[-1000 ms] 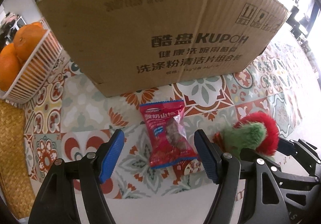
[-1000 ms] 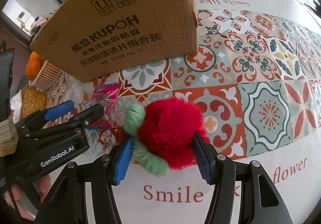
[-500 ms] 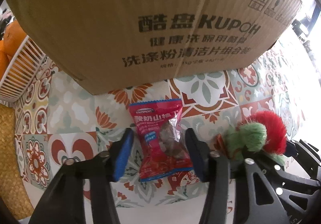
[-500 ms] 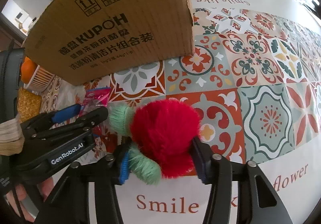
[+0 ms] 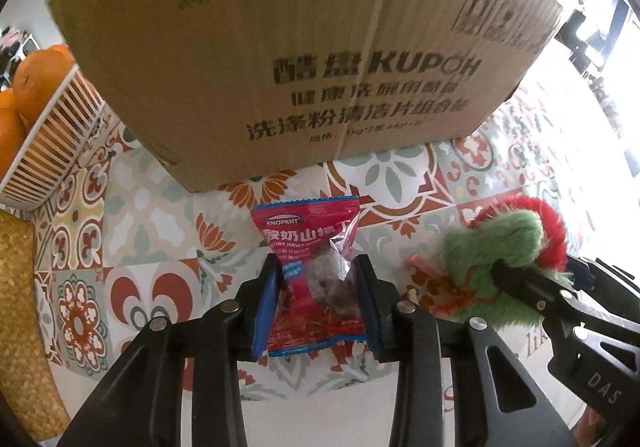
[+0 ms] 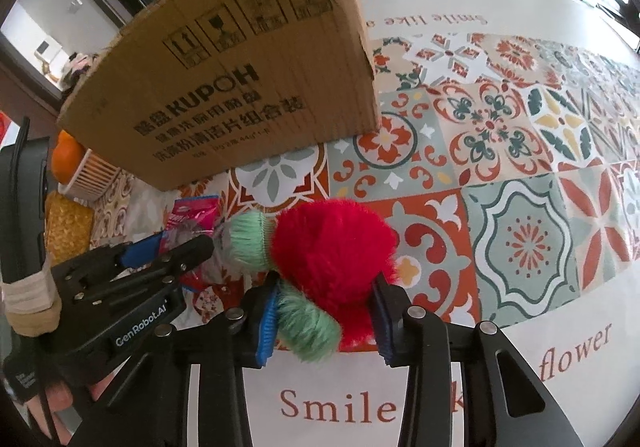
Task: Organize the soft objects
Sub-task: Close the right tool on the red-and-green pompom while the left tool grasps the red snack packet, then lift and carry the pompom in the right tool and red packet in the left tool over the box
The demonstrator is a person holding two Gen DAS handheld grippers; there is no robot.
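Both grabs pretty much done: left gripper (image 5: 318, 303) just squeezed in onto snack bag (image 5: 310, 279), right gripper (image 6: 324, 317) likewise onto plush (image 6: 332, 255). Both on table (image 6: 500, 151) at 6 o'clock from box (image 5: 304, 59). Still left: lifting and dropping in, probably.

On the tablecloth (image 6: 520, 151) stood one cardboard box (image 5: 304, 59), one red snack packet (image 5: 308, 247) and one red-and-green plush toy (image 6: 332, 251). At its left edge one white basket (image 5: 52, 151) held at least three oranges (image 5: 40, 83) (others may be hidden), beside one woven mat (image 5: 20, 311).
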